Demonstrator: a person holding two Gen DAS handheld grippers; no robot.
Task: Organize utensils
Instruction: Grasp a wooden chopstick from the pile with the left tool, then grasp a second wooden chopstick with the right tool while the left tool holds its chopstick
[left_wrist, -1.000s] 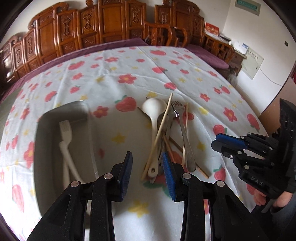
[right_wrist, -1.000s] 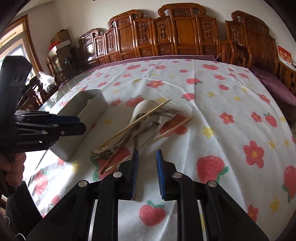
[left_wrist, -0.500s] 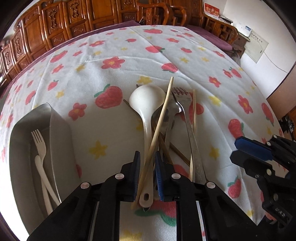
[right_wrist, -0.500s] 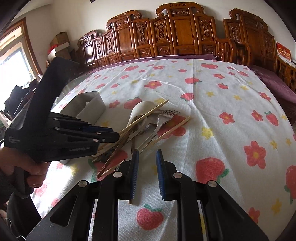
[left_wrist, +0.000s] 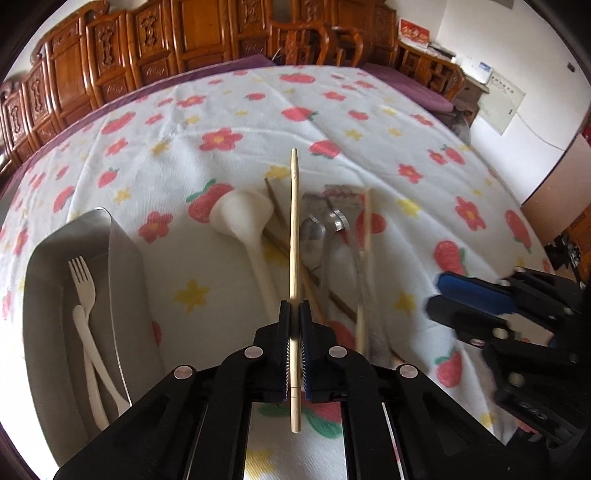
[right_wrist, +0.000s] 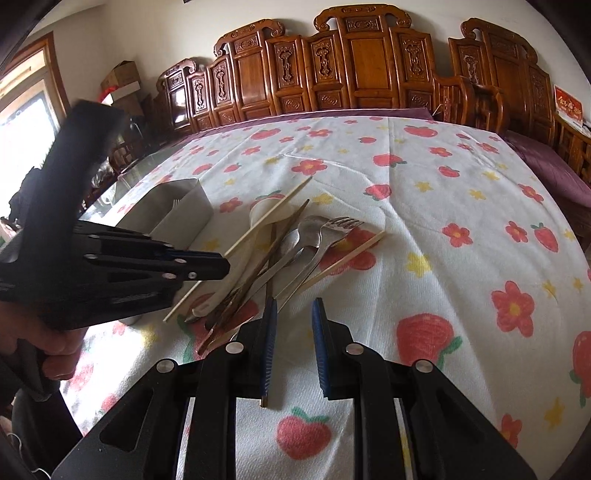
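Observation:
My left gripper (left_wrist: 294, 314) is shut on a pale wooden chopstick (left_wrist: 294, 236) and holds it lifted above the utensil pile, pointing away from me. The pile holds a white plastic spoon (left_wrist: 245, 218), a metal spoon (left_wrist: 314, 236), a metal fork (left_wrist: 341, 206) and more chopsticks (left_wrist: 365, 236). In the right wrist view the left gripper (right_wrist: 207, 264) holds the same chopstick (right_wrist: 266, 218) above the pile. My right gripper (right_wrist: 293, 314) is open and empty, at the pile's near edge.
A metal tray (left_wrist: 44, 258) stands left of the pile and holds a white plastic fork (left_wrist: 83, 280) and another white utensil; it also shows in the right wrist view (right_wrist: 181, 218). A strawberry tablecloth (right_wrist: 443, 206) covers the table. Carved wooden chairs (right_wrist: 362, 66) line the far side.
My left gripper closed on the pale chopstick and lifted it off the pile. My right gripper opened a little wider and stayed near the pile's edge.

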